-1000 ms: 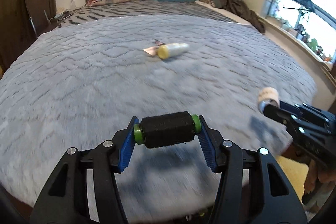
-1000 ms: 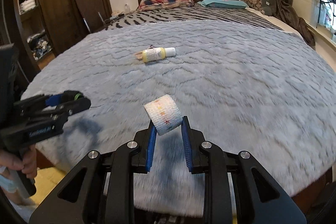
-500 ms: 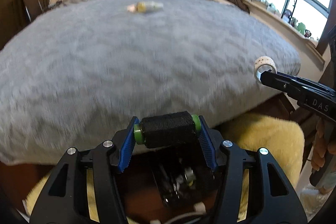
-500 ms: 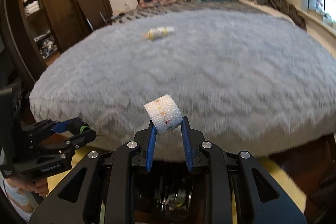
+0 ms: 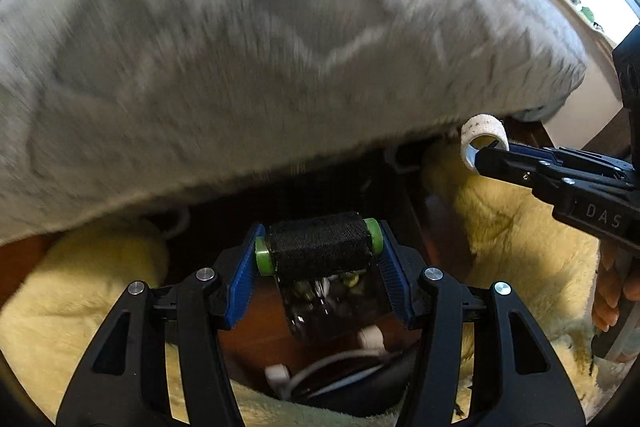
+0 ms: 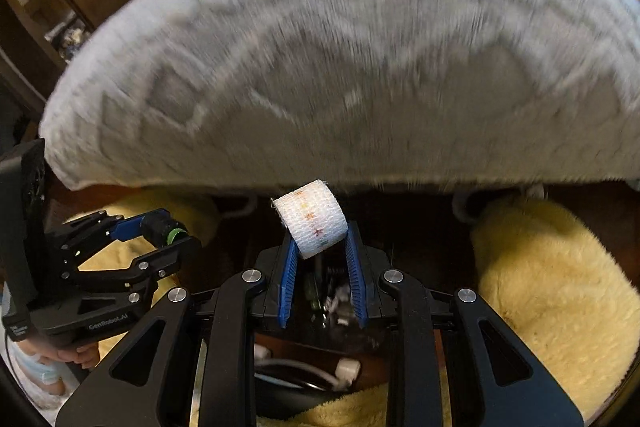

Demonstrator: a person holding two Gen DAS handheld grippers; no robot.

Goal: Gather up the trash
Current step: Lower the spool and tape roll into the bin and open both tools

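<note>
Fuzzy grey blanket (image 5: 256,39) overhangs fluffy yellow rug (image 6: 552,287).

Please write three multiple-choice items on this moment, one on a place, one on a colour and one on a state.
1. Where does the dark bin lie?
A. on the grey bedspread
B. on the floor, below the left hand-held gripper
C. on the windowsill

2. What colour are the end caps of the black roll?
A. green
B. red
C. white

3. In what state is the right hand-held gripper?
A. open and empty
B. shut on the white bandage roll
C. shut on a bottle

Key: 1 B, the bin shows under the held roll between the yellow rugs; 2 A, both caps are green; 3 B, the blue pads press on the bandage roll.
</note>
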